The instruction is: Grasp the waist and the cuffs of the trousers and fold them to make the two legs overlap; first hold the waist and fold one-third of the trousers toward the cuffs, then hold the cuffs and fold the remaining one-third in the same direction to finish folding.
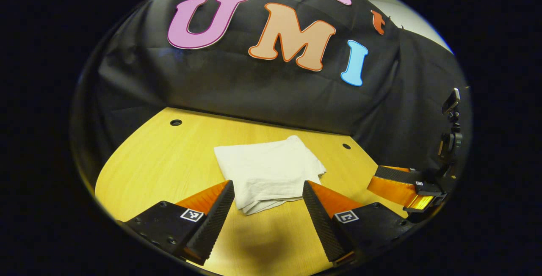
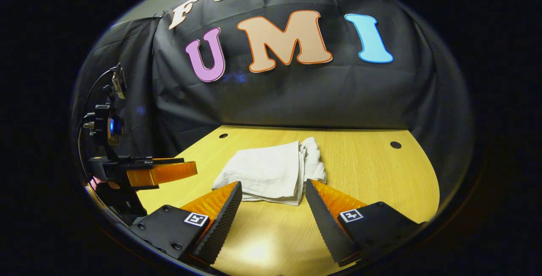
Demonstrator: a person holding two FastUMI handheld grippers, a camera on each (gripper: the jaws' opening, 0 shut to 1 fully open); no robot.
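We see the white cloth trousers (image 1: 267,172) lying folded into a compact stack on the yellow wooden table (image 1: 169,157) (folding looks finished). Our left gripper (image 1: 268,195) and right gripper (image 2: 273,197) hover just short of it, jaws apart, empty.

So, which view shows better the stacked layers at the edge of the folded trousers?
The right gripper view: the folded trousers turn their layered edge toward that camera, so the separate layers show along the right side. The left gripper view shows the trousers mostly from above as one flat pile on the table, with layers peeking out at the near corner.
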